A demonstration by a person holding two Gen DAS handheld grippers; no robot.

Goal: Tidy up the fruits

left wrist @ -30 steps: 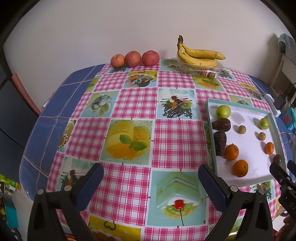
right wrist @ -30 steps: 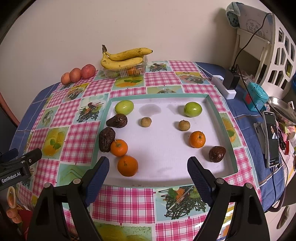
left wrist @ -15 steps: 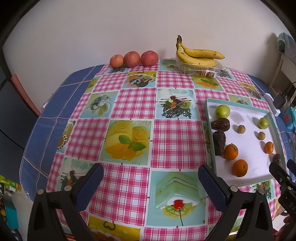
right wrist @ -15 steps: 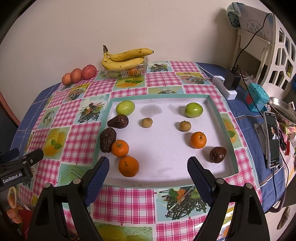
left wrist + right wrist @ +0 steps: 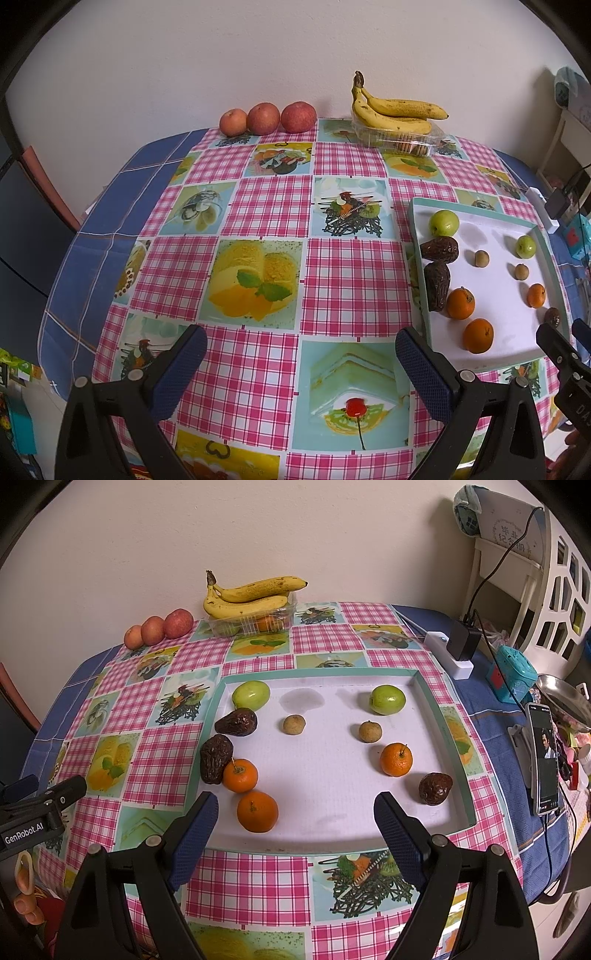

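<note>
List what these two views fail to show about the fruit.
- Contents of the clear container under the bananas: both views, hidden by the bananas and the glare on its walls.
- Dark fruit at the tray's near right corner: left wrist view, too small; clearer in the right wrist view.
- Small brown fruits: kind unclear, too small.

3 oranges (image 5: 257,811), 3 dark fruits (image 5: 216,758) and 2 green fruits (image 5: 250,695) lie in tray (image 5: 456,716).

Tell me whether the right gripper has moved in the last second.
Yes, slightly. In the right wrist view the tray and bananas have slid down the frame, so the open right gripper has tilted up or drawn back a little.
</note>
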